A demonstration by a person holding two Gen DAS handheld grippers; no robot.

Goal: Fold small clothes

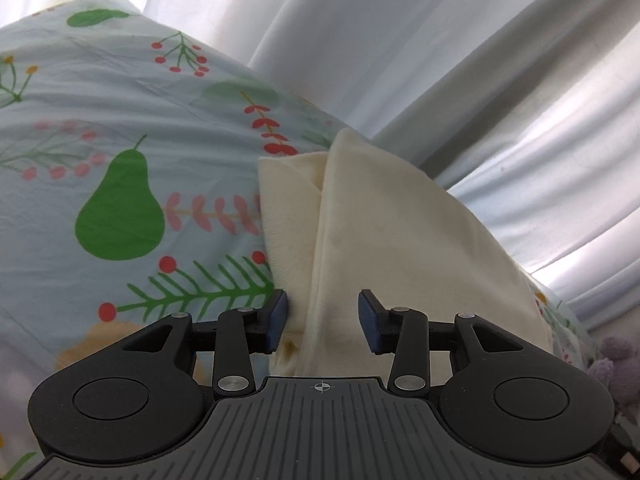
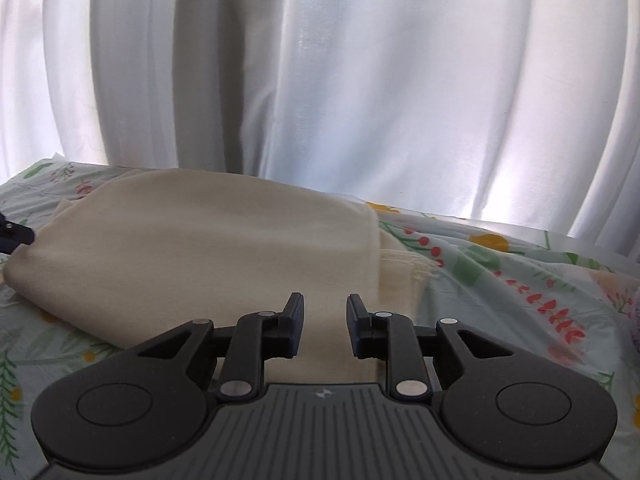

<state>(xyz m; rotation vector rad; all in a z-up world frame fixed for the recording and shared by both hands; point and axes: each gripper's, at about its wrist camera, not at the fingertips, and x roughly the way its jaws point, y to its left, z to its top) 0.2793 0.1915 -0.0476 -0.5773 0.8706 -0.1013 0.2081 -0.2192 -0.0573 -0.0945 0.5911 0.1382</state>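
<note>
We are in a home, most likely a bedroom. Under us lies a soft, wrinkled pale-blue cotton sheet (image 1: pixel 120 112) printed with green pears, red berry sprigs and yellow flowers, the kind spread over a bed. Behind it hang long white sheer curtains (image 2: pixel 360 80) in loose folds, daylight glowing through them as at a window. At the right edge of the left wrist view we see a fuzzy lilac plush toy (image 1: pixel 618 364), partly cut off.

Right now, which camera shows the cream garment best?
The right wrist view: the cream garment lies spread across the floral sheet, outline clear. The left wrist view shows only one end, foreshortened.
</note>
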